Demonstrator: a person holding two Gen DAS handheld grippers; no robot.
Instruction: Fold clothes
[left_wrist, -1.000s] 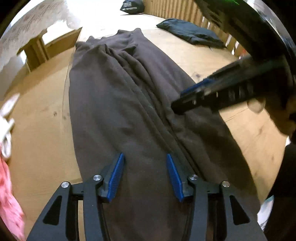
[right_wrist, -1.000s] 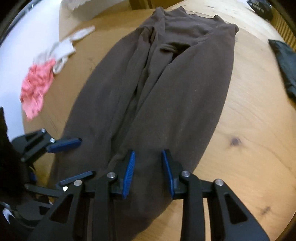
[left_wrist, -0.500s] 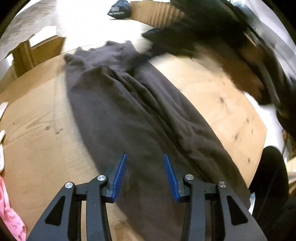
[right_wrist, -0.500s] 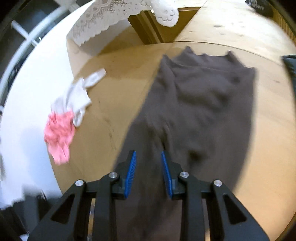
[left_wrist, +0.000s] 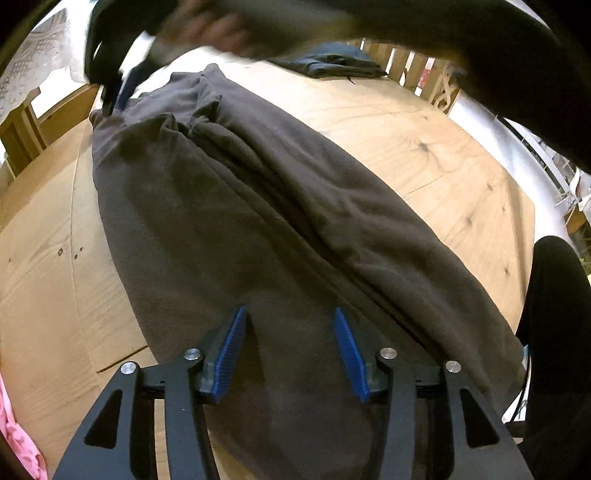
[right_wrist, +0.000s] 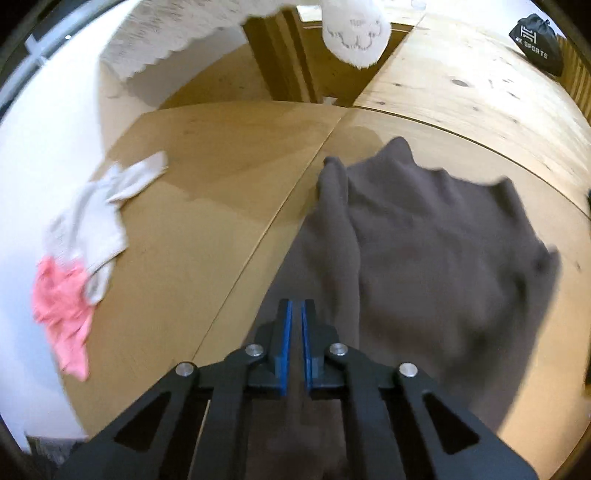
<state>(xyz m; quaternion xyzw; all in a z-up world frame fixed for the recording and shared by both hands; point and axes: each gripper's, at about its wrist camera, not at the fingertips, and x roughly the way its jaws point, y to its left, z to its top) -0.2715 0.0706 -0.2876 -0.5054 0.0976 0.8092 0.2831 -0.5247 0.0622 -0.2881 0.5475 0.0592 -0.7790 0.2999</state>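
A pair of dark brown trousers (left_wrist: 258, 206) lies lengthwise on the wooden table (left_wrist: 436, 155), waistband at the far end. My left gripper (left_wrist: 290, 332) is open and empty just above the near leg end. My right gripper (right_wrist: 296, 321) has its jaws nearly together over the trousers (right_wrist: 424, 266) near the waistband's left edge. No cloth shows between its pads. In the left wrist view the right gripper (left_wrist: 118, 92) and the hand holding it reach across to the far waistband corner.
A pink garment (right_wrist: 62, 314) and a pale grey one (right_wrist: 96, 218) lie at the table's left edge. A dark folded garment (left_wrist: 325, 64) lies at the far right. A black bag (right_wrist: 539, 44) sits at the back. A table seam (right_wrist: 280, 206) runs beside the trousers.
My right gripper has moved from the leg ends up to the waistband end and closed its jaws. My left gripper stays open near the leg end.
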